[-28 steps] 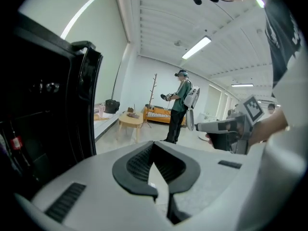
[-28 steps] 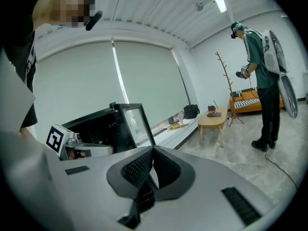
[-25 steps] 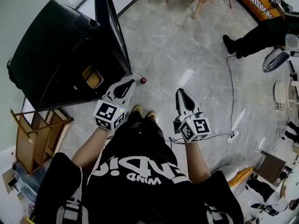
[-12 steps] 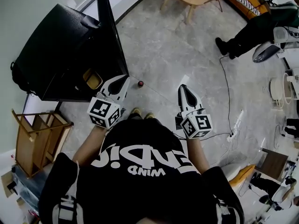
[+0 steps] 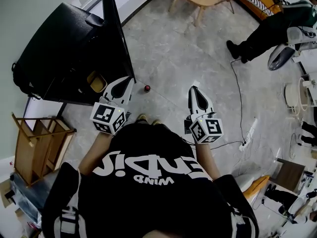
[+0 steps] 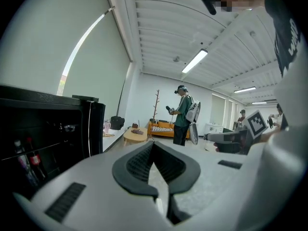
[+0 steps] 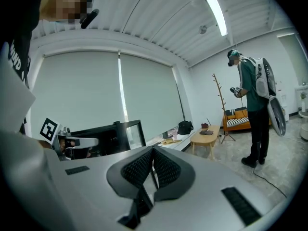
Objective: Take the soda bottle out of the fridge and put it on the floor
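Red-capped, the likely soda bottle is seen on the floor beside the fridge, apart from the clenched, empty left claw and right claw; probably slippery, it is best taken mid-body.

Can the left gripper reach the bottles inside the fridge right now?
Probably yes: the fridge door stands open and the left gripper hangs beside the opening, with nothing between it and the bottles. Its jaws are shut and would need opening first.
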A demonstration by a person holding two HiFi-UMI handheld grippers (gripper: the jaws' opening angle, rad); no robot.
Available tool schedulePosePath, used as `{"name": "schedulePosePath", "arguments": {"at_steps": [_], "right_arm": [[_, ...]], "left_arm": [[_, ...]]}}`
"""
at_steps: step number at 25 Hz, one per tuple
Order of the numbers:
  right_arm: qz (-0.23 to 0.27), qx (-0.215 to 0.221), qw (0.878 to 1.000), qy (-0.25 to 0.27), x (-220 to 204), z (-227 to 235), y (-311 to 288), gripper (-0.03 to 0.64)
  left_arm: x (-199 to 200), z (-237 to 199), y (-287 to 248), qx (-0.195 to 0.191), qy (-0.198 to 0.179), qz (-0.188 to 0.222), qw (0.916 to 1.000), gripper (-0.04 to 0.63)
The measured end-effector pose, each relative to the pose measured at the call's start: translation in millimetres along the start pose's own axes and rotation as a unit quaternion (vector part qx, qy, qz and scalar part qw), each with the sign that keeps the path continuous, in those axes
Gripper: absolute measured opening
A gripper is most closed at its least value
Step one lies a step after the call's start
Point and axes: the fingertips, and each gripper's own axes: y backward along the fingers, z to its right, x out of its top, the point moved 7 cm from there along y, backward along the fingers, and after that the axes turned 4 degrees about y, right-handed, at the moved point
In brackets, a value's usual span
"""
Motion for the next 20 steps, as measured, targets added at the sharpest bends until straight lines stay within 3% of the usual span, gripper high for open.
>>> {"name": "schedulePosePath", "arguments": {"at_steps": [20], "right_arm": [[0.001,0.012,1.000,0.020,5.2,2.5,-3.7,0.021]], "left_arm": [[-0.9,3.6,-0.5,0.037,0.005,0.019,0.9991,0.006]]}}
